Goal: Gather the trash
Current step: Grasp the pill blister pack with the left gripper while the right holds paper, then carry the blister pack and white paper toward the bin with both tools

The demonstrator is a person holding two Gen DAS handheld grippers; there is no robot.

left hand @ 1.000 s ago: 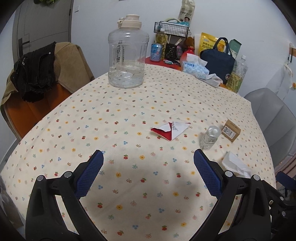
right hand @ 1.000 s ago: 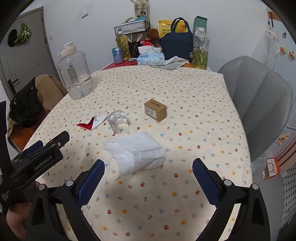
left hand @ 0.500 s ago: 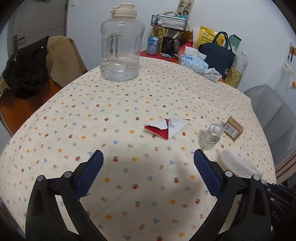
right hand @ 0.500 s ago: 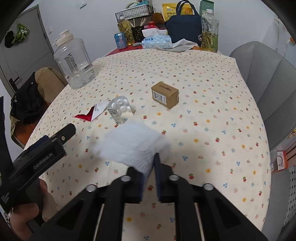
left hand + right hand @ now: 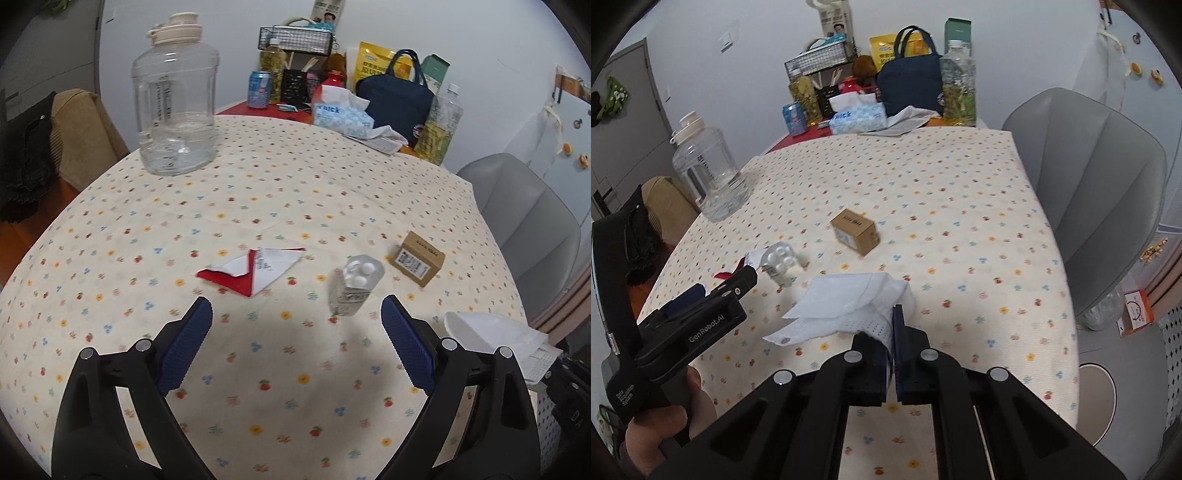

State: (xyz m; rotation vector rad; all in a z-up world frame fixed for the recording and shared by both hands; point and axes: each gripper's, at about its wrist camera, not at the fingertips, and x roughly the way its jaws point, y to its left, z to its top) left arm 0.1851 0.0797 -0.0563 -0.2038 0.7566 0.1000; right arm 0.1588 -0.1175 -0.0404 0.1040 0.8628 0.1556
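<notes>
1. We see the flat red-and-white paper wrapper (image 5: 255,268) lying left of the small clear plastic bottle (image 5: 352,286).
2. The brown cardboard box (image 5: 419,258) sits just right of it.
3. The large clear water jug (image 5: 173,99) stands well behind.

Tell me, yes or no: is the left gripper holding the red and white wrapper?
No. The left gripper is open and empty, with the wrapper lying flat on the table ahead of it.

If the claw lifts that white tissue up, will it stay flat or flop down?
It will probably flop. The white tissue already lies crumpled and folded where the right gripper pinches it, so it looks soft, not stiff. It is thin paper, so likely very light, and loose corners may dangle. A hard tug might tear it.
</notes>
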